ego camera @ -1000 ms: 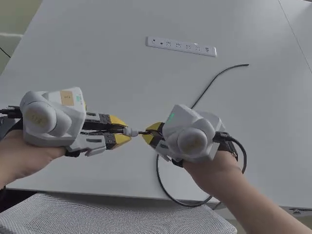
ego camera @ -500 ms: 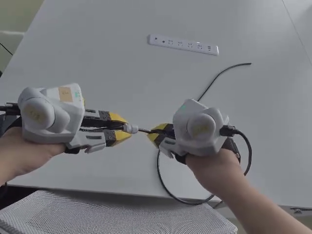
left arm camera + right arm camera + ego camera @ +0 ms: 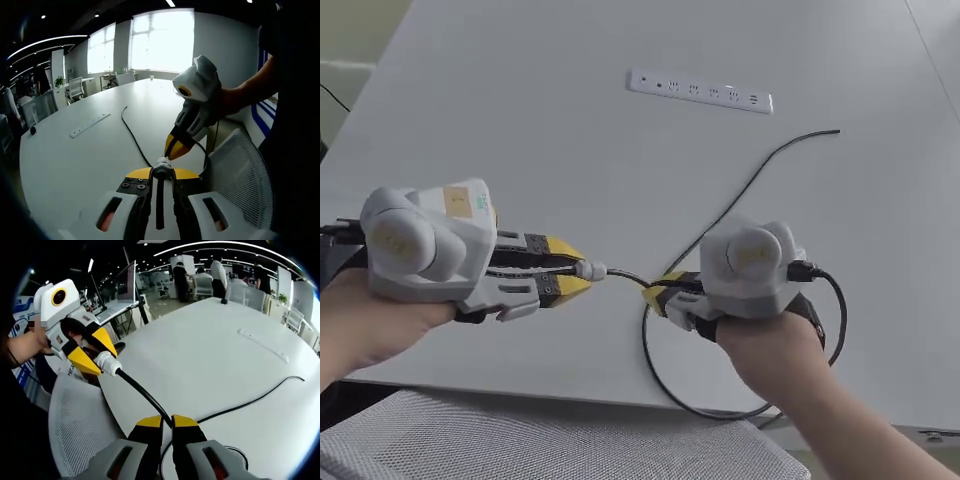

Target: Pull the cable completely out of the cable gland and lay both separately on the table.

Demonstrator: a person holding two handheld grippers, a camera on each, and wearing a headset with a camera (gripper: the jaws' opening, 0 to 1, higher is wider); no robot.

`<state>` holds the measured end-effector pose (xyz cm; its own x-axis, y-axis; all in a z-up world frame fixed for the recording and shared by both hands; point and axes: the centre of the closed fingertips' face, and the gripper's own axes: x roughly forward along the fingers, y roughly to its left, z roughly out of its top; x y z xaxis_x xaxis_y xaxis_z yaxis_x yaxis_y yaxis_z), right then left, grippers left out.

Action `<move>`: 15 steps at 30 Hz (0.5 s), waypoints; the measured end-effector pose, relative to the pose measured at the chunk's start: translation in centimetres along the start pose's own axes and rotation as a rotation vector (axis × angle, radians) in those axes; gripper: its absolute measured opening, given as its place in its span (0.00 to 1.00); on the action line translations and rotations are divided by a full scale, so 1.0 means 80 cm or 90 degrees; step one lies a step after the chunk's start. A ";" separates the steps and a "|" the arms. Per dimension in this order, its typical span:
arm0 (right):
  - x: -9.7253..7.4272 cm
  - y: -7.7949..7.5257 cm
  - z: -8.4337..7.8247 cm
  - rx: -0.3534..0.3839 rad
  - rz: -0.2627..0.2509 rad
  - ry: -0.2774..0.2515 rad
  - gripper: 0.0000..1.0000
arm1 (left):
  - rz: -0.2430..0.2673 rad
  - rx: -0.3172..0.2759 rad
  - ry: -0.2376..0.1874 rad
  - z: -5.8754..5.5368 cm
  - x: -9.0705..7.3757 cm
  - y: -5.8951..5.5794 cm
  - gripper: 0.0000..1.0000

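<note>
My left gripper (image 3: 568,276) is shut on a small white cable gland (image 3: 590,270), held above the table's near edge. In the left gripper view the cable gland (image 3: 162,166) sits between the yellow tips. A black cable (image 3: 625,277) runs out of the gland to my right gripper (image 3: 658,295), which is shut on it a short way to the right. In the right gripper view the cable (image 3: 142,394) stretches from my jaws up to the gland (image 3: 108,363). Past the right gripper the cable (image 3: 760,166) lies across the white table and loops off the front edge.
A white power strip (image 3: 700,92) lies flat at the far side of the white table (image 3: 520,120). A grey mesh chair (image 3: 530,440) sits below the near edge. A dark cord loops around the right hand's wrist (image 3: 835,310).
My right gripper has slid right, away from the gland, and more black cable now shows between the two grippers. The left gripper has held almost still.
</note>
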<state>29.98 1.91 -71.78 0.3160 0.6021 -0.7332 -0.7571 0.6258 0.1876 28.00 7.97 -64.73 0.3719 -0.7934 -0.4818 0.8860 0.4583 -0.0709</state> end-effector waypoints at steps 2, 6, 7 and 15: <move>0.001 -0.005 -0.003 0.014 -0.007 0.005 0.01 | 0.000 0.000 -0.001 0.002 0.000 0.001 0.15; 0.001 -0.014 -0.008 0.093 -0.004 0.004 0.01 | -0.001 0.000 -0.003 0.005 0.001 0.003 0.15; 0.001 -0.017 -0.008 0.090 -0.006 0.005 0.01 | -0.001 0.000 -0.003 0.005 0.001 0.003 0.15; 0.000 -0.022 -0.007 0.074 -0.016 -0.001 0.02 | -0.002 0.002 -0.002 0.006 0.001 0.006 0.15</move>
<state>30.99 0.57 -72.50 0.3348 0.5857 -0.7381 -0.6774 0.6941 0.2436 28.61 7.95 -64.43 0.3695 -0.7960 -0.4793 0.8883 0.4540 -0.0692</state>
